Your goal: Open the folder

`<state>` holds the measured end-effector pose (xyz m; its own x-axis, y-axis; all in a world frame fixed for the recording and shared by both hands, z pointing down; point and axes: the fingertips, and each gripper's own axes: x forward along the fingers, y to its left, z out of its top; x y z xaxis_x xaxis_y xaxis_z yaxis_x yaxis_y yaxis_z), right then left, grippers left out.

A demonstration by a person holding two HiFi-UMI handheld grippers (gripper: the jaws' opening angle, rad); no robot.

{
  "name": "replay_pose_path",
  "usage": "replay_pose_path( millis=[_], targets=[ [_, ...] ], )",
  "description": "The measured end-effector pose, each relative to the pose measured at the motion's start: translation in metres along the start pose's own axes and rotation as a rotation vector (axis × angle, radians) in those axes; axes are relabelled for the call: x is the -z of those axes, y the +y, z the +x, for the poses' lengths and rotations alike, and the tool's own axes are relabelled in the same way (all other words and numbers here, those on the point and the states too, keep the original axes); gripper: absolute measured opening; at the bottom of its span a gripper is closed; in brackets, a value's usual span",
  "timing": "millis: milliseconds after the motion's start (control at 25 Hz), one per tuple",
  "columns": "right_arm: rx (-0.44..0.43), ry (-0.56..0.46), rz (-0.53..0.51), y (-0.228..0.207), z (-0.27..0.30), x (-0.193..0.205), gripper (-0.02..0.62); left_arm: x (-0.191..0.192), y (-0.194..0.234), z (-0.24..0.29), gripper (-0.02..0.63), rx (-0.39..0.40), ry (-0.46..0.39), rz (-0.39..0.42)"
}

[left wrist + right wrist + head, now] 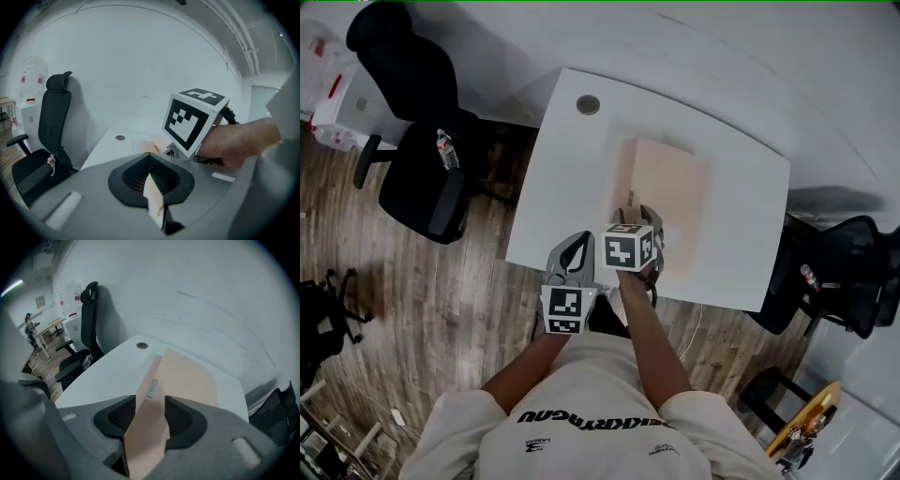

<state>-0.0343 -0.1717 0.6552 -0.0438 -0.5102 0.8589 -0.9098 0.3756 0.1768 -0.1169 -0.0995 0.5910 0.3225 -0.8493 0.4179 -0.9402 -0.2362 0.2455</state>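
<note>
The pale peach card folder (670, 192) is lying on the white worktop (567, 178), toward its right half, near end by both grippers at the near edge. You're clenching the left gripper (151, 161) on a thin peach edge of that folder. Your right gripper (150, 401) is standing released, jaws wide apart, with the folder's raised cover running between them. It's sitting just right of the left one, slightly farther in.
</note>
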Motion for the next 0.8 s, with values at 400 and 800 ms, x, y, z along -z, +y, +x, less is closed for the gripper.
replay_pose_path(
  millis=[400,800],
  targets=[
    [0.028,-0.037,-0.018,-0.007,-0.014,-0.006,0.146,0.008,-0.008,0.003,-0.005,0.035,0.017,0.009],
    [0.038,-0.094,0.016,-0.027,-0.043,-0.014,0.127,0.013,-0.027,0.009,-0.005,0.081,0.021,0.011]
  ],
)
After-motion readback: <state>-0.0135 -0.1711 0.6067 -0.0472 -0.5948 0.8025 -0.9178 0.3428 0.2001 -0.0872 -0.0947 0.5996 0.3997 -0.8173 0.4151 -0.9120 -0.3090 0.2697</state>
